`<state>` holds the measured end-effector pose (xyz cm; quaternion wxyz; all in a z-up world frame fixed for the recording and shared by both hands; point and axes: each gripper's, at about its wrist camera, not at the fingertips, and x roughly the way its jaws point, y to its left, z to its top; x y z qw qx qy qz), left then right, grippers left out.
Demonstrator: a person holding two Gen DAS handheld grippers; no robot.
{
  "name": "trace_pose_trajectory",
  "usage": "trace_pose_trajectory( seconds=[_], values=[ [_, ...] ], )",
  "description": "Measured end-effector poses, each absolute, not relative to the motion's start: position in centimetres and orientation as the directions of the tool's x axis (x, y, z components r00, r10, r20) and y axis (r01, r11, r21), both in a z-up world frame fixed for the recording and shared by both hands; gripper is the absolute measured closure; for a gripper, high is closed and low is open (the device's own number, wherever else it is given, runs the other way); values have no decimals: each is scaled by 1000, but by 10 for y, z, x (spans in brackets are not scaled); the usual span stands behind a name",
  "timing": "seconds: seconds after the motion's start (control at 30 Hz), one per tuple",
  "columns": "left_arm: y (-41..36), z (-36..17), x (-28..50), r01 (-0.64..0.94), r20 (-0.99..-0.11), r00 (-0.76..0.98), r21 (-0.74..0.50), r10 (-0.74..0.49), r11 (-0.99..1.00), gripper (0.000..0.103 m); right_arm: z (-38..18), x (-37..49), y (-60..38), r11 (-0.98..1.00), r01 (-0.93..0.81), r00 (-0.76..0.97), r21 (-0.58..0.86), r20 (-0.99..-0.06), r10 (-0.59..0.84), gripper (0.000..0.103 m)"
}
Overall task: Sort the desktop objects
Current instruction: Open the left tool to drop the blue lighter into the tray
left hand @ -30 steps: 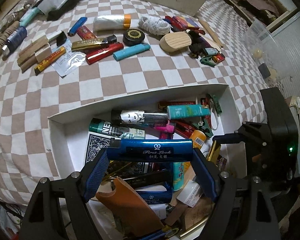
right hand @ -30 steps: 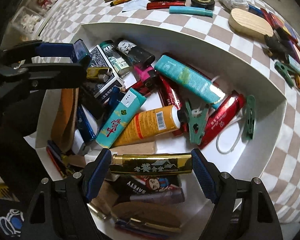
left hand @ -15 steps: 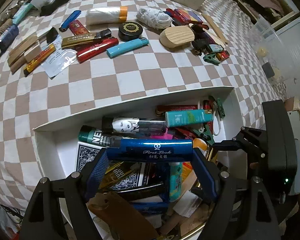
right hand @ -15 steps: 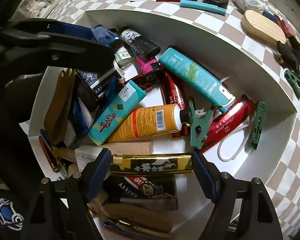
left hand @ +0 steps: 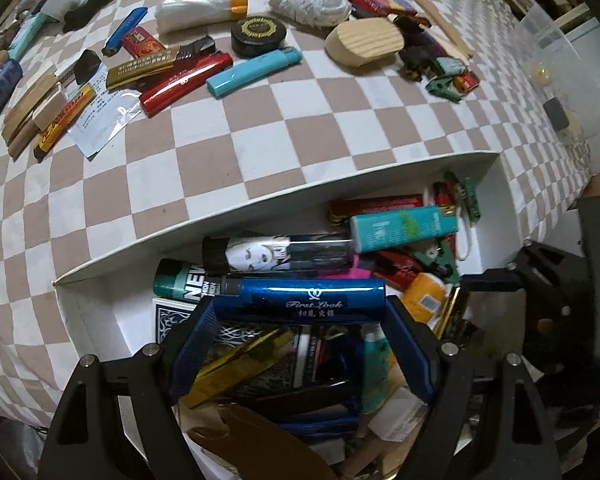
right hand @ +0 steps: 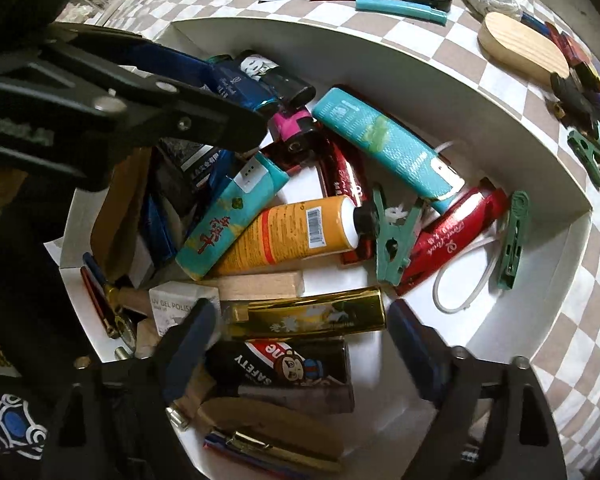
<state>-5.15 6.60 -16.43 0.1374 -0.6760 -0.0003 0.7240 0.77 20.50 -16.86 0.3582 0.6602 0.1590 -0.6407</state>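
A white box point(left hand: 260, 204) point(right hand: 460, 88) full of lighters, tubes and clips sits on the checkered cloth. My left gripper point(left hand: 300, 320) is shut on a blue lighter point(left hand: 304, 298) and holds it over the box; it also shows at the left of the right wrist view point(right hand: 236, 84). My right gripper point(right hand: 300, 320) has its jaws spread. A gold lighter point(right hand: 304, 314) lies between them on the pile, with a small gap at the right pad.
Beyond the box lie a cyan lighter point(left hand: 254, 72), a red lighter point(left hand: 186, 84), a gold lighter point(left hand: 142, 68), a black round tin point(left hand: 259, 35), a wooden oval block point(left hand: 366, 42), a white tube point(left hand: 202, 10) and clips point(left hand: 444, 88). In the box are an orange tube point(right hand: 292, 236), a teal lighter point(right hand: 384, 146) and green clips point(right hand: 392, 240).
My right gripper has opened and let the gold lighter down onto the pile. My left gripper, still holding the blue lighter, has moved lower and nearer over the box.
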Motion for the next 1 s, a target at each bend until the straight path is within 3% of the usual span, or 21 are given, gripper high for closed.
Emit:
trace_pose_trajectory(
  seconds=[0.63,1.0],
  values=[
    [71,-171,-49,-355,-997,-74,8,20,-935,21,-129,-9,238,-732,607,100,309,-944,-315,12],
    [64,-172,-53,-307,-998,-45,-27,43,-951,20,-130,-13,255,-751,586,100,303,-947,-304,12]
  ],
)
